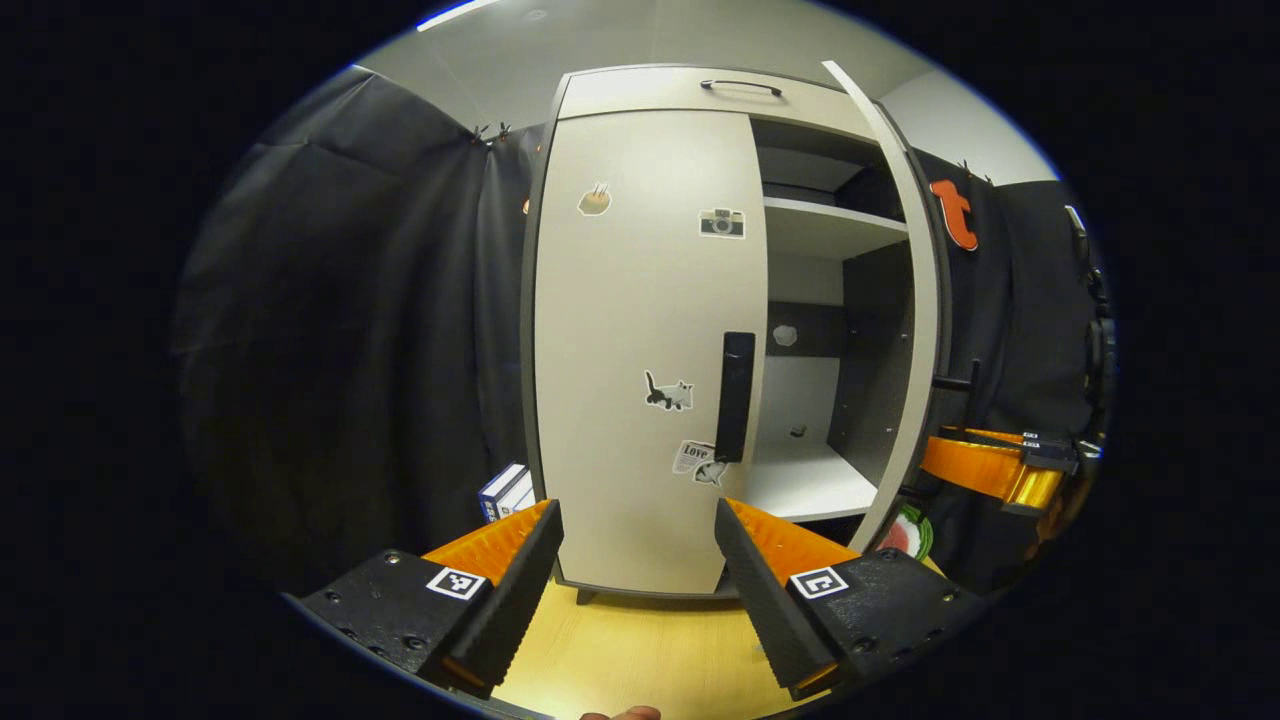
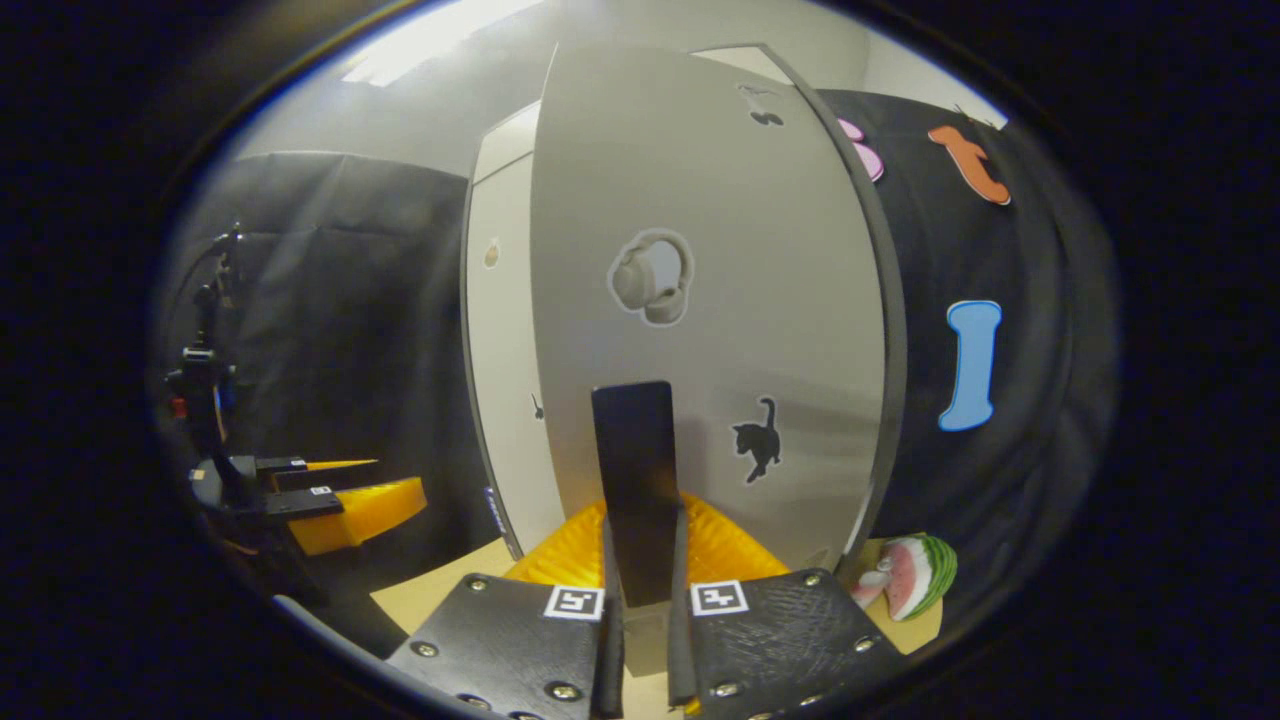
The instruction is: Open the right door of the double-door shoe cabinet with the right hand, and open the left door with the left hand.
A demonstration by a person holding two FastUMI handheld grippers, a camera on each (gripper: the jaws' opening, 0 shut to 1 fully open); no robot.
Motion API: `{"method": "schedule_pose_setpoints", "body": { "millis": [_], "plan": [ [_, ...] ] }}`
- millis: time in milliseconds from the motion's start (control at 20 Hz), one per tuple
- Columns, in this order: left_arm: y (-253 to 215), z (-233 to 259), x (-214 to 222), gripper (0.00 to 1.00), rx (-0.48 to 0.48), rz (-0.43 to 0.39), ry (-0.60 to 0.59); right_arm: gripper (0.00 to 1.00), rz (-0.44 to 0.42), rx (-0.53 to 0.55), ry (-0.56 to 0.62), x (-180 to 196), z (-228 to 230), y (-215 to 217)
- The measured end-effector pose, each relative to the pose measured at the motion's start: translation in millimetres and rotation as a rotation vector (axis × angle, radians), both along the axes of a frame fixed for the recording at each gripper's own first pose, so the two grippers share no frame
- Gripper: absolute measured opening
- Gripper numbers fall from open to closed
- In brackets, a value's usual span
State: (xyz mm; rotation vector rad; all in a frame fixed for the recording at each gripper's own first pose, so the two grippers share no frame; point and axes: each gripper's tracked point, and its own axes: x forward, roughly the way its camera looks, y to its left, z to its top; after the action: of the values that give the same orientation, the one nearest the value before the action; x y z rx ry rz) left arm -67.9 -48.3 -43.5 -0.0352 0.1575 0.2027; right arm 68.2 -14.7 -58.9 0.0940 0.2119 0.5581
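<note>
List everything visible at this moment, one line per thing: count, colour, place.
shoe cabinet: one, light grey with dark edges, on the table against the booth wall
left door: one, light grey with stickers, closed
left door handle: one, black, at the left door's right edge
right door: one, grey with stickers, swung open
right door handle: one, black, between the right gripper's fingers
shelves: white, inside the open right half
small box: one, blue and white, left of the cabinet
watermelon slice: one, red and green, beside the right door's foot
table: one, light wood
left gripper: open, before the left door
right gripper: shut on the right door handle
</note>
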Motion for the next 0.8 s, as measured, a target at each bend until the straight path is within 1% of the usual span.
{"method": "schedule_pose_setpoints", "body": {
  "millis": [200,350,700,800],
  "plan": [
    [-17.3,-0.5,-9.2,0.95,-0.002,0.000,0.002,0.18,-0.002,0.018,0.004,-7.3,0.6,-18.5],
    [-30.8,-2.5,-11.2,0.95,-0.005,-0.011,0.008,0.17,-0.026,0.026,0.004,-9.5,2.9,-29.7],
    [-67.0,-6.2,-10.8,0.95,-0.016,-0.074,0.019,0.17,-0.106,0.023,0.004,-16.6,10.5,-53.8],
    [-75.7,-8.3,-7.9,0.95,-0.022,-0.092,0.023,0.17,-0.118,0.040,0.017,-19.5,12.8,-57.8]
  ]
}}
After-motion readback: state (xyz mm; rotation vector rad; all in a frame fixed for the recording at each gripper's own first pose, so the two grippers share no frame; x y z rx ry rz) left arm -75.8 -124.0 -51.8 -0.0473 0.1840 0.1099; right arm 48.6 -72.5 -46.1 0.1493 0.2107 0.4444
